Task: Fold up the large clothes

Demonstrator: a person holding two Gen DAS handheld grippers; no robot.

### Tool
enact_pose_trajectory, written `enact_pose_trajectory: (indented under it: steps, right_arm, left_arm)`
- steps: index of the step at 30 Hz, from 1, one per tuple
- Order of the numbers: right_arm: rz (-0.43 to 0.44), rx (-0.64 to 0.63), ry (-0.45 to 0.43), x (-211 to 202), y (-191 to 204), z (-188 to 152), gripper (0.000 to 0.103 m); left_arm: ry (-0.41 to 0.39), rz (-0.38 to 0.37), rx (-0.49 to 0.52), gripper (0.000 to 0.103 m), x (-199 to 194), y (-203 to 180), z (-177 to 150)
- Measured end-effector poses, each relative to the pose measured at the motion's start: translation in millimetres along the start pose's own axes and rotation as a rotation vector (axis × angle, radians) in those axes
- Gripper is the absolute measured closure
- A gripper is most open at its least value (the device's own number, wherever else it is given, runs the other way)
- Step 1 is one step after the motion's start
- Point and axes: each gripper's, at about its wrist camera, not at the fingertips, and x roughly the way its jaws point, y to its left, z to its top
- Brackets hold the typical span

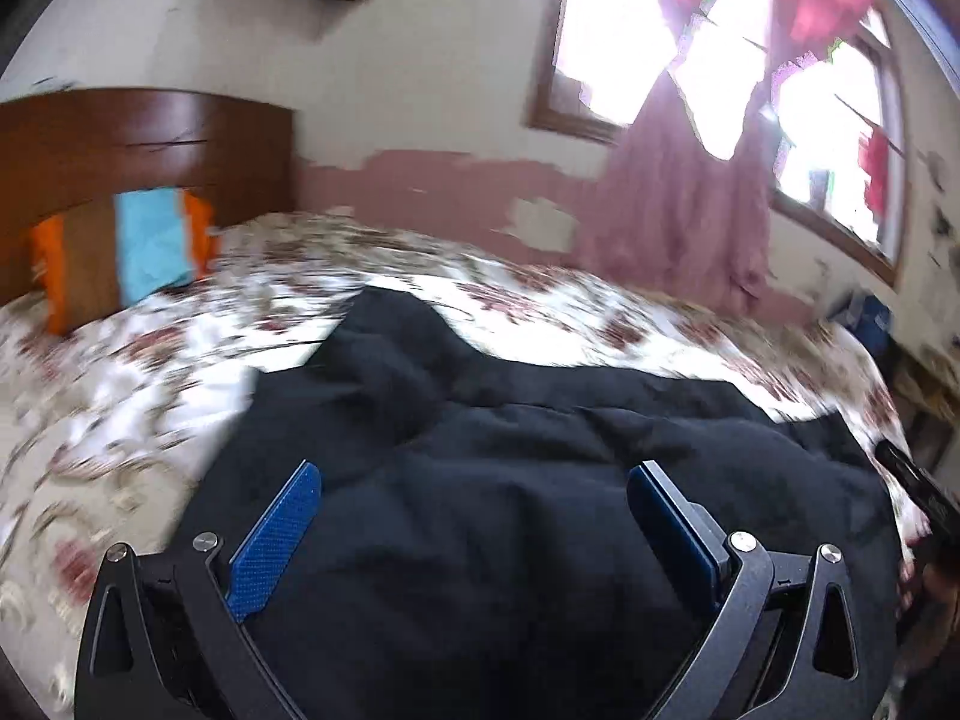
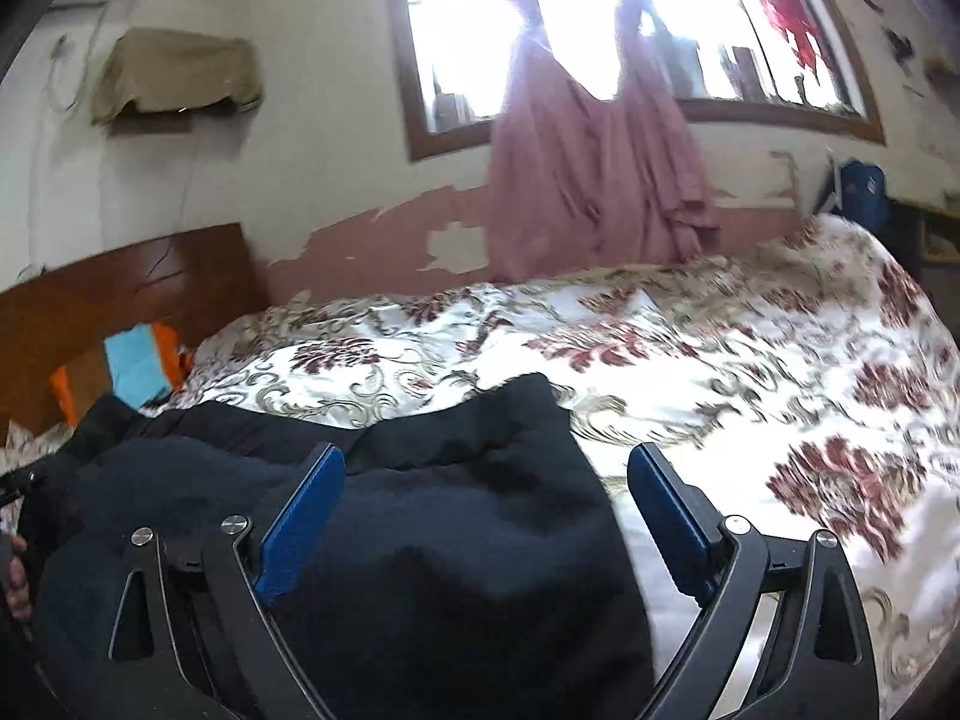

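A large black garment point(image 1: 480, 468) lies spread and rumpled on a floral bedspread point(image 1: 150, 372). My left gripper point(image 1: 477, 474) is open above the garment's near part, with nothing between its blue pads point(image 1: 276, 534). In the right wrist view the same black garment point(image 2: 420, 540) lies on the floral bedspread point(image 2: 780, 420). My right gripper point(image 2: 486, 462) is open over the garment's right edge, empty. The other gripper shows at the right edge of the left wrist view point(image 1: 918, 492).
A wooden headboard point(image 1: 120, 144) stands at the far left with an orange and blue pillow point(image 1: 150, 240) against it. A pink curtain point(image 2: 594, 180) hangs below a bright window point(image 2: 576, 12) across the bed. A blue object point(image 2: 864, 186) stands past the bed's far right corner.
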Motion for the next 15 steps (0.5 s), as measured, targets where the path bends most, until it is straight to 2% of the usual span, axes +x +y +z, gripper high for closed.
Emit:
enact_pose_trajectory:
  steps: [1, 4, 8, 10, 15]
  right_arm:
    - [-0.003, 0.017, 0.021, 1, -5, 0, 0.01]
    - [0.003, 0.051, 0.081, 8, -16, -5, 0.01]
    - [0.031, 0.077, 0.181, 25, -25, -14, 0.01]
    - [0.051, 0.094, 0.227, 35, -30, -18, 0.01]
    - [0.105, 0.146, 0.314, 56, -40, -26, 0.01]
  left_arm:
    - [-0.005, 0.069, -0.028, 0.0, -4, 7, -1]
    - [0.005, 0.196, -0.081, 0.0, -10, 26, -6]
    - [0.062, 0.259, -0.12, 0.0, -3, 49, -14]
    - [0.088, 0.251, -0.14, 0.0, -1, 62, -19]
    - [0.18, 0.106, -0.221, 0.0, 13, 94, -23]
